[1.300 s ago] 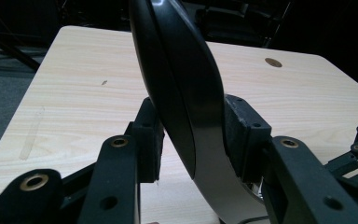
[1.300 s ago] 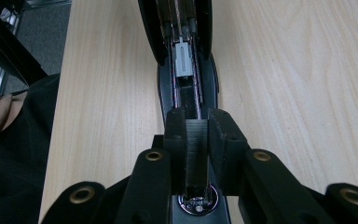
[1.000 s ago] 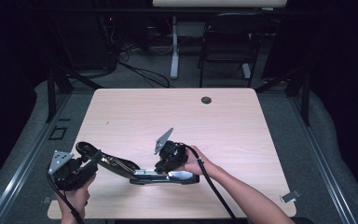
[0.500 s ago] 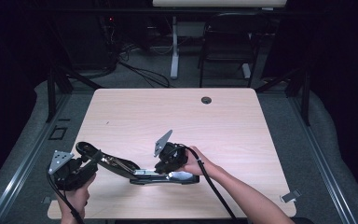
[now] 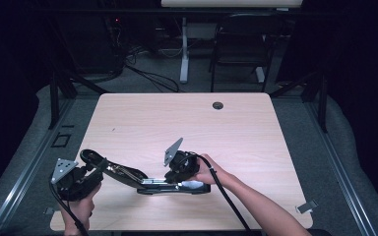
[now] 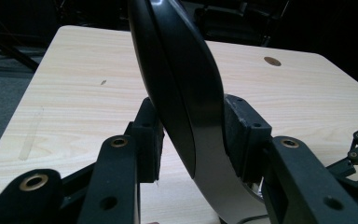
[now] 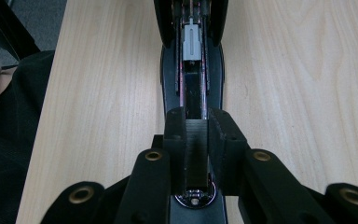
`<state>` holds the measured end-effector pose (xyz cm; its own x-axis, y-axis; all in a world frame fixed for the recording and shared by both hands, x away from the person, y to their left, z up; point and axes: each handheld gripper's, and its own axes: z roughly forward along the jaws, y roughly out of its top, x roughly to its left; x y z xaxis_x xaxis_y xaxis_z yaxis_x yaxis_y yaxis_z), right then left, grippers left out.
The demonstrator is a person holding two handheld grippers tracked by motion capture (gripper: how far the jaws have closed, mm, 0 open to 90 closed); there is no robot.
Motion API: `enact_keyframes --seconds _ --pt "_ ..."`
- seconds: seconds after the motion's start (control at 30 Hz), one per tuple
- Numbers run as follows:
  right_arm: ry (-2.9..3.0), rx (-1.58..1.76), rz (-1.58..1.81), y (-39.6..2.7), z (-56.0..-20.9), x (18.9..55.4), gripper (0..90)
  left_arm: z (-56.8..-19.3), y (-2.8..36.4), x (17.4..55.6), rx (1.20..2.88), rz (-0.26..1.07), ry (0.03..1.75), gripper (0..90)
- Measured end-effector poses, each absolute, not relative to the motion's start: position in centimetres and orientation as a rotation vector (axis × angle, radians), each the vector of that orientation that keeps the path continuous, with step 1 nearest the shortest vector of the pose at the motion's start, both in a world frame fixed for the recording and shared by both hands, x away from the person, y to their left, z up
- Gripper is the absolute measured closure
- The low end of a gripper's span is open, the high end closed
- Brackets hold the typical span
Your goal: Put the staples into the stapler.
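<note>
A large black stapler [image 5: 172, 187] lies opened near the table's front edge, its base flat on the wood. Its curved top arm [image 5: 120, 172] is swung up and back to the left. My left gripper [image 5: 95, 168] is shut on the end of that arm; in the left gripper view both pads [image 6: 150, 140] press the arm's black and silver cover [image 6: 182, 93]. My right gripper [image 5: 175, 180] points down onto the base. In the right gripper view its pads [image 7: 175, 149] are shut on a black bar [image 7: 196, 149] in the stapler's magazine channel [image 7: 193, 88], below a grey pusher [image 7: 192, 42].
The light wooden table [image 5: 256, 132] has a round cable hole [image 5: 218, 105] near its far edge. A cable [image 5: 226, 196] trails from the right gripper along the forearm. Dark floor, cables and a chair lie beyond the table.
</note>
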<state>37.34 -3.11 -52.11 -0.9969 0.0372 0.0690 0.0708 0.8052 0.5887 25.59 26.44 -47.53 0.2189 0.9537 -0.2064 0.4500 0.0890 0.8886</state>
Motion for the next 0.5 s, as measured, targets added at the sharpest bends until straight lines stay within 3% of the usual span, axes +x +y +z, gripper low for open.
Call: enact_keyframes --seconds 0.5 --pt "-2.941 -0.051 -0.960 -3.26 -52.20 37.27 78.0 -47.53 26.45 25.58 1.521 0.650 1.384 60.3"
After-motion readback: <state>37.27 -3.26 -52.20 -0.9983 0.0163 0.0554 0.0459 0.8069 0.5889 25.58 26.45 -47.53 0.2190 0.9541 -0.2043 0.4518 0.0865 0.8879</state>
